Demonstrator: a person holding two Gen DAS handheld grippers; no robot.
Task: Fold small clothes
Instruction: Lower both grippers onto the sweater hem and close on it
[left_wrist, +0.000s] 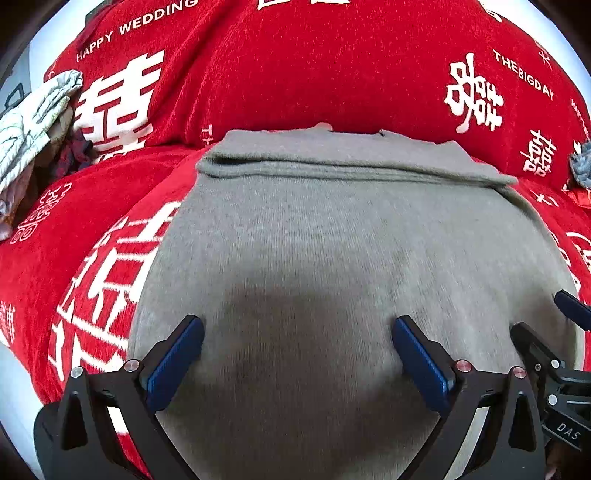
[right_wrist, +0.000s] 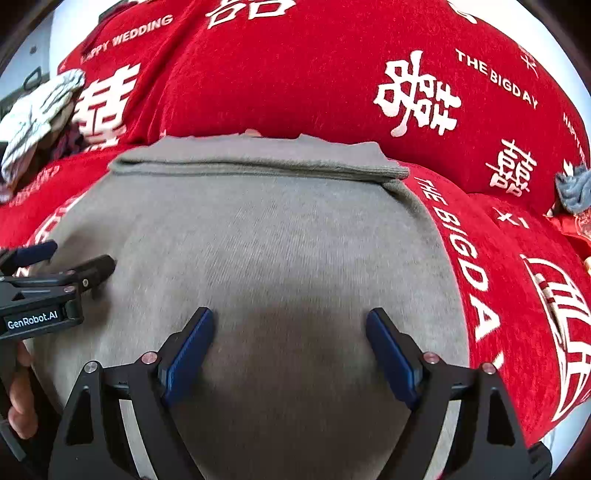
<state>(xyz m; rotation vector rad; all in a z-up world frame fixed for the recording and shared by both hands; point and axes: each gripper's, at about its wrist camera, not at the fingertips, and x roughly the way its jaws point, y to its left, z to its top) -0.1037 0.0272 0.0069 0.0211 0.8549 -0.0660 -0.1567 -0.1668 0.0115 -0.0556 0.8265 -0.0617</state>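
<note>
A grey knit garment (left_wrist: 332, 229) lies flat on the red sofa cover, its far edge folded over into a thick band (left_wrist: 332, 162). It also fills the right wrist view (right_wrist: 258, 229). My left gripper (left_wrist: 297, 332) is open just above the garment's near half, holding nothing. My right gripper (right_wrist: 290, 325) is open too, just above the same cloth to the right of the left one. The right gripper's fingers (left_wrist: 535, 343) show at the right edge of the left view; the left gripper's fingers (right_wrist: 88, 271) show at the left edge of the right view.
The red cover (left_wrist: 258, 74) with white wedding lettering drapes the seat and backrest behind. A pile of pale and dark clothes (left_wrist: 33, 122) sits at the far left. A blue-grey item (right_wrist: 572, 188) lies at the far right.
</note>
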